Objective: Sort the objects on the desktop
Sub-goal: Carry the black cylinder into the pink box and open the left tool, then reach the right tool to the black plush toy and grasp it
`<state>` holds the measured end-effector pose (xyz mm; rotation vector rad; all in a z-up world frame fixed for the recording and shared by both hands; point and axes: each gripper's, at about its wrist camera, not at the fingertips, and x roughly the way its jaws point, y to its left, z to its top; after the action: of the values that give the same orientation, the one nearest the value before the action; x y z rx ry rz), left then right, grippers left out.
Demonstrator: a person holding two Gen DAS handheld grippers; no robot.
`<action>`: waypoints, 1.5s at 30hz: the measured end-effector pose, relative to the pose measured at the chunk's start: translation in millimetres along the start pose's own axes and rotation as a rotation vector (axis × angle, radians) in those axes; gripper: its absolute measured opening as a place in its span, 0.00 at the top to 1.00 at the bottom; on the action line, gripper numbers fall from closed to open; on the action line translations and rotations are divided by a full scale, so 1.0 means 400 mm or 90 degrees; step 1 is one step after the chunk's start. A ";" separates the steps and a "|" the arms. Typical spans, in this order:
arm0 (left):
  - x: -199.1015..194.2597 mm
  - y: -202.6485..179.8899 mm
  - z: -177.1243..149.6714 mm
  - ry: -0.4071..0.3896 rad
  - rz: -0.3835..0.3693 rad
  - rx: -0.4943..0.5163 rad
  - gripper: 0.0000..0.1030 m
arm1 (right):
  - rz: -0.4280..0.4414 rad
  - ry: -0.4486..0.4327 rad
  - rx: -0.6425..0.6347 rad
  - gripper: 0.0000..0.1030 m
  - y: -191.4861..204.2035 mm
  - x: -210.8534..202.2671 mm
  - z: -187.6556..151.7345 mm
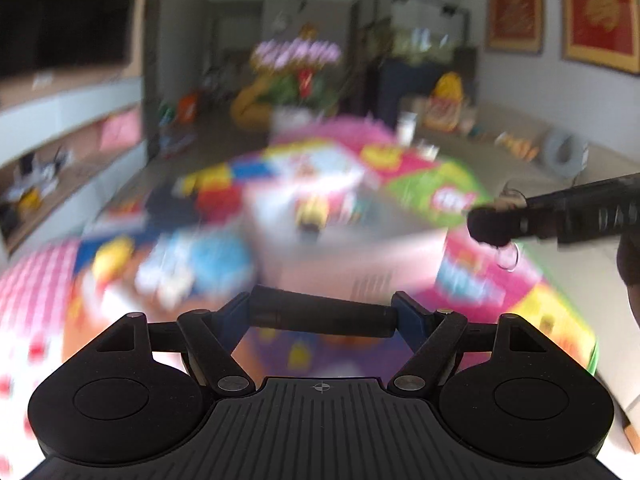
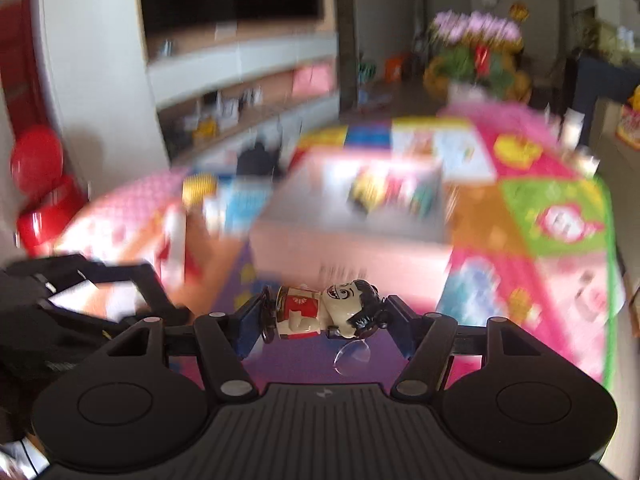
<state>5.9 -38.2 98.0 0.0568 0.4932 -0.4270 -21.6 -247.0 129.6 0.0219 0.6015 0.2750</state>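
My left gripper (image 1: 323,315) is shut on a black cylinder (image 1: 304,310) that lies crosswise between its blue pads. My right gripper (image 2: 326,322) is shut on a small figurine (image 2: 316,312) with a white face, black hair and a red garment, held sideways. A clear suction cup (image 2: 352,356) hangs under the figurine. Beyond both grippers stands a pink box (image 1: 360,256) with blurred toys inside, also in the right wrist view (image 2: 352,252). The right gripper (image 1: 496,222) also shows at the right edge of the left wrist view.
A colourful play mat (image 2: 552,216) lies under the box, with blurred toys (image 1: 192,264) to its left. A TV wall with shelves (image 2: 240,92), a flower arrangement (image 2: 476,52) and red balloons (image 2: 36,164) stand behind. Both views are motion-blurred.
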 end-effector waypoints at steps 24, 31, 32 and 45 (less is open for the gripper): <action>0.056 0.184 -0.183 0.091 0.192 -0.056 0.00 | -0.045 -0.044 0.114 0.02 -0.077 0.194 0.185; 0.033 0.262 -0.235 0.071 0.171 -0.169 0.00 | 0.034 0.060 -0.044 0.02 0.156 0.398 0.279; 0.023 0.269 -0.237 0.057 0.169 -0.180 0.00 | 0.041 0.085 -0.064 0.02 0.190 0.448 0.294; -0.020 0.344 -0.268 -0.013 0.144 -0.332 0.00 | -0.093 0.217 -0.305 0.20 0.478 0.958 0.303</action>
<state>8.1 106.8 0.7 -0.3920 0.5585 -0.0687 301.3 44.9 35.8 -0.5376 0.8584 0.2769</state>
